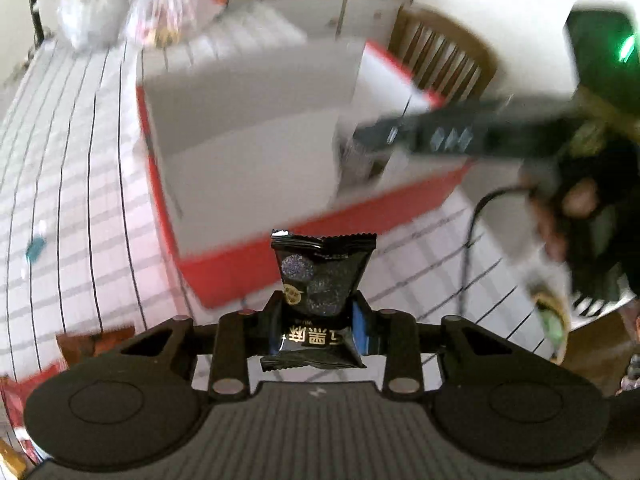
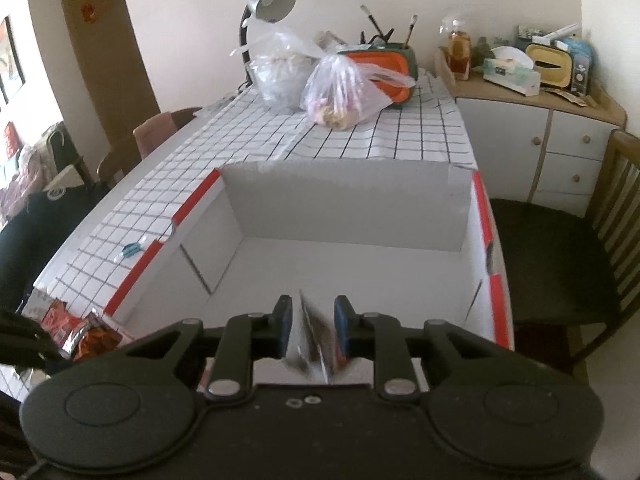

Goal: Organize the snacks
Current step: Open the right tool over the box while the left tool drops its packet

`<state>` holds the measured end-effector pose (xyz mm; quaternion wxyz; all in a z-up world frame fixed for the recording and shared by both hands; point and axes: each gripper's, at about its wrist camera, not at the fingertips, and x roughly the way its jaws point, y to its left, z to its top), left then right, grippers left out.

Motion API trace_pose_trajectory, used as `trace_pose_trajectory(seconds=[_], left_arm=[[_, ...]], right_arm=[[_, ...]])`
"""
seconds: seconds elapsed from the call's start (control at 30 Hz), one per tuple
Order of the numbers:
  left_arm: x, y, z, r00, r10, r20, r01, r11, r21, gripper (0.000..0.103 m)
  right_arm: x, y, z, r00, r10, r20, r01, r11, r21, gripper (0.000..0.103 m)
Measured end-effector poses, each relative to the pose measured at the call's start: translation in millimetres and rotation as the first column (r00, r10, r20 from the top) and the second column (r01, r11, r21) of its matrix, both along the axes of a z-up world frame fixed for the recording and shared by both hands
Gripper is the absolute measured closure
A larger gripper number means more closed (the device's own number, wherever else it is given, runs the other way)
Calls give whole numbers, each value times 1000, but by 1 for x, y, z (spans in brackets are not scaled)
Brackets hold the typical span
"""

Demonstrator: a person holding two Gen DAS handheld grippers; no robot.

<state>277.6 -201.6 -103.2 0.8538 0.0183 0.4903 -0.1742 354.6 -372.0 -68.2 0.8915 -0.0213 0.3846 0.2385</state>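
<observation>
Above blurred red box (image 1: 320, 216): left gripper (image 1: 318, 322) clamping black packet (image 1: 324, 280); right gripper (image 2: 312, 326) pinching edge-on, unreadable packet (image 2: 314, 340).

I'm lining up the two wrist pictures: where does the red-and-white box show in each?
Left wrist: the red-and-white box fills the centre, blurred, beyond the black snack packet in the left tongs.
Right wrist: it fills the centre and lower middle, open, just beyond the right tongs.
Shared landmark: the checked tablecloth under the box.
</observation>
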Motion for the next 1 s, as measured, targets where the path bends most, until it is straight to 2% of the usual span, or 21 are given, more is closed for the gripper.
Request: trace_pose_trajectory(seconds=[0.1, 0.23, 0.53, 0.67, 0.73, 0.8, 0.83, 0.9, 1.0], left_arm=[[9, -5, 20, 999, 5, 43, -4, 1000, -26, 70], [36, -12, 29, 997, 54, 61, -54, 999, -6, 70], [93, -7, -4, 982, 185, -35, -183, 981, 68, 69], [93, -6, -6, 977, 209, -36, -205, 975, 82, 68], [90, -7, -4, 976, 214, -43, -210, 974, 82, 62], [86, -6, -1, 975, 220, -36, -217, 974, 70, 48], [84, -5, 1, 974, 222, -29, -220, 973, 65, 47], [79, -4, 6, 975, 222, -20, -220, 974, 57, 47], [65, -1, 17, 976, 218, 7, -218, 974, 56, 47]], right_arm=[[1, -6, 5, 1000, -13, 6, 13, 1000, 12, 74], [-1, -16, 10, 1000, -28, 12, 28, 999, 16, 72], [-10, -29, 17, 999, -45, 9, 44, 999, 19, 66], [-15, -29, 20, 999, -43, 11, 43, 999, 28, 57], [-18, -29, 23, 999, -40, 15, 39, 999, 30, 51], [-21, -27, 26, 999, -32, 19, 31, 999, 35, 45], [-23, -26, 28, 999, -26, 20, 26, 999, 39, 43], [-27, -23, 32, 1000, -13, 28, 12, 999, 43, 34], [-34, -17, 39, 999, 11, 35, -13, 999, 50, 30]])
